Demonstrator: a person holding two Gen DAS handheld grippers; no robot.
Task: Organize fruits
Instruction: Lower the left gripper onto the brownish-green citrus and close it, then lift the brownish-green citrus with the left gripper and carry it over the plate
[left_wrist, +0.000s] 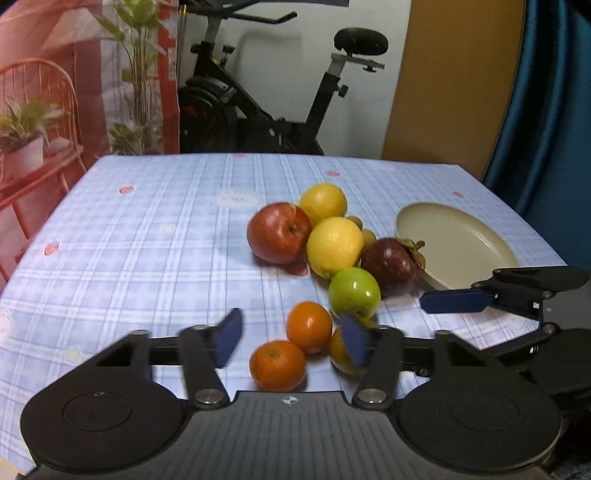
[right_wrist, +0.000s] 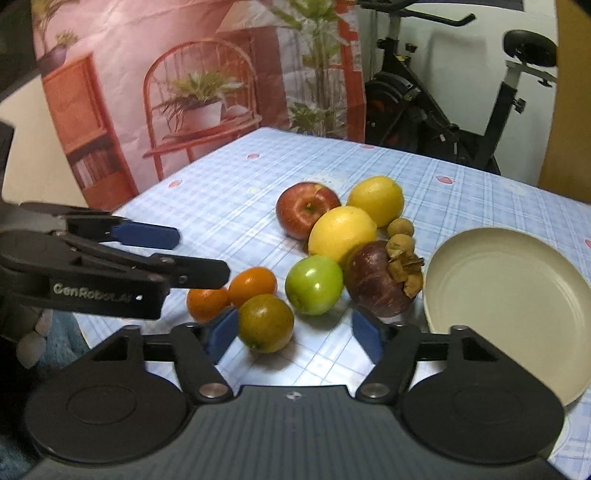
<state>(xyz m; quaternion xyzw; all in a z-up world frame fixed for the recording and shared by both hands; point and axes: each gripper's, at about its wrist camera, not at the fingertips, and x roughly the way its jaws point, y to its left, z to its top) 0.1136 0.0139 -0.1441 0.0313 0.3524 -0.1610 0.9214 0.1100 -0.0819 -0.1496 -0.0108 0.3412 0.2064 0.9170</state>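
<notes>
A pile of fruit lies on the checked tablecloth: a red apple (left_wrist: 279, 232), two lemons (left_wrist: 334, 246), a green apple (left_wrist: 354, 291), a dark mangosteen (left_wrist: 389, 266), small longans (right_wrist: 400, 227) and three oranges (left_wrist: 309, 326). A beige plate (left_wrist: 458, 243) lies empty to their right. My left gripper (left_wrist: 291, 338) is open, low over the table, with two oranges between its fingers. My right gripper (right_wrist: 293, 334) is open in front of the greenish orange (right_wrist: 265, 323) and the green apple (right_wrist: 314, 285), with the plate (right_wrist: 509, 295) at its right.
The table (left_wrist: 147, 240) carries a blue checked cloth. Behind it stand an exercise bike (left_wrist: 258, 96), a printed backdrop with a red chair (right_wrist: 177, 92) and a blue curtain (left_wrist: 546, 110). The right gripper's finger (left_wrist: 458, 300) shows by the plate's near rim.
</notes>
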